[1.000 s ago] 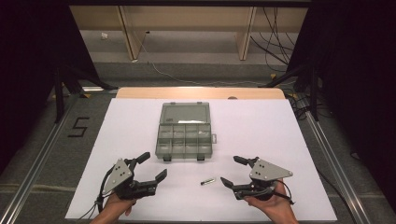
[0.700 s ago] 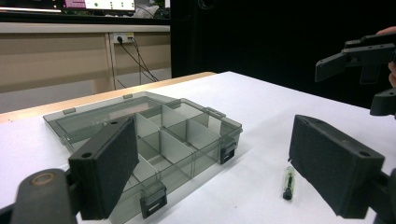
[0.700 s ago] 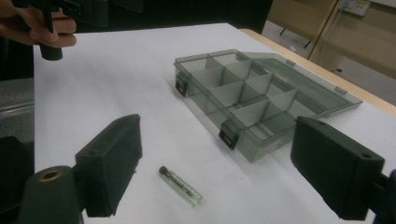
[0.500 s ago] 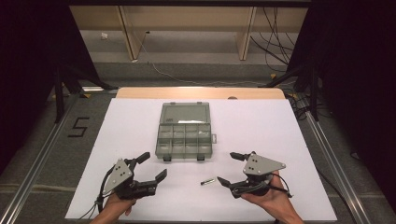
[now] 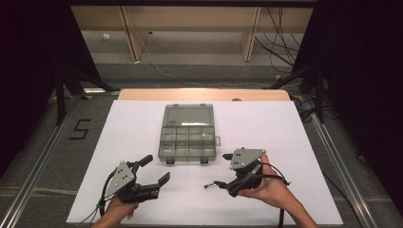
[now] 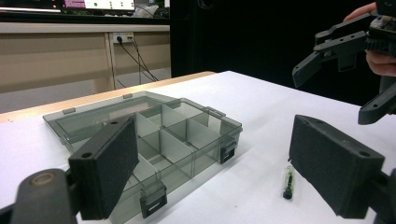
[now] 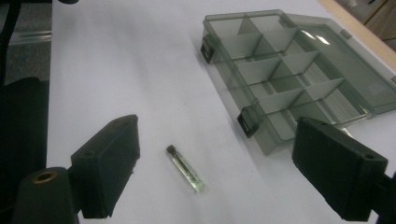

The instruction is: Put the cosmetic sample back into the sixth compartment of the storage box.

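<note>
Looking across the white table from left to right, I see my left gripper near the front left corner, held in my left hand, its jaws spread wide with nothing between them. In the left gripper view those two black pads frame the clear divider box, and nothing touches them.

That box sits around the middle of the table, a little toward the far edge, its lid folded back flat toward the wooden strip at the far edge. Its two dark latches face the front edge. I cannot tell whether any compartment holds something.

Just right of centre, near the front edge, lies a small clear tube with a dark tip, flat on the table and apart from the box. In the high view it sits just at the jaw tips of my right gripper.

My right gripper, carried in my right hand, has just been opening its jaws; they stand wide either side of the tube, and the pads do not touch it.
</note>
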Available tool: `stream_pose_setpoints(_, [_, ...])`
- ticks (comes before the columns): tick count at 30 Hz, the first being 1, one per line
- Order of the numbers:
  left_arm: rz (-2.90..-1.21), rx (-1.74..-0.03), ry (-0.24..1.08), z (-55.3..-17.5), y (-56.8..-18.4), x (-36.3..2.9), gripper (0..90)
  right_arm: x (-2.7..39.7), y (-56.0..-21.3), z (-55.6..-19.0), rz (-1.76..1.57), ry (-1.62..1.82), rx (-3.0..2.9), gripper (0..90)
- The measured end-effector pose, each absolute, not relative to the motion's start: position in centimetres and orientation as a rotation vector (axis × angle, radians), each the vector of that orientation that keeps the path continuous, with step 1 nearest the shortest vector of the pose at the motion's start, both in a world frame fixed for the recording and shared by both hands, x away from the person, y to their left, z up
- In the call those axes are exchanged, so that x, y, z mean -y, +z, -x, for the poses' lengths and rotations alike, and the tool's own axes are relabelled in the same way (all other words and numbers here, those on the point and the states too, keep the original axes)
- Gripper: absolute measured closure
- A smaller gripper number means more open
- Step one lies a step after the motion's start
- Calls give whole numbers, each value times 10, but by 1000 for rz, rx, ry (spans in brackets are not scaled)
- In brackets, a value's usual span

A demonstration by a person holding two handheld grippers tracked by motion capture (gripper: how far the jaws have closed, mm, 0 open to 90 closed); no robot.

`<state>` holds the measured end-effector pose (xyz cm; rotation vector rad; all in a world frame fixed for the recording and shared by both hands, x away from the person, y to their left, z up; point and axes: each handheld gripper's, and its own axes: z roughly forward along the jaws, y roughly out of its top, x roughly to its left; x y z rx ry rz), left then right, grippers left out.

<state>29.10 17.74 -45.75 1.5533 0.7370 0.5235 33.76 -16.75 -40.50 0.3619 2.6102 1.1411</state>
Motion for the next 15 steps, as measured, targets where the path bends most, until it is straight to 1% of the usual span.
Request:
stream_pose_setpoints(8, [-1555,-734,524,-291,-458,-177,150,153,-405,-346,-289,1000,-2709,180])
stream_pose_setpoints(15, [-1553,-734,523,-291,-457,-177,150,136,-409,-356,-199,860,-2786,220])
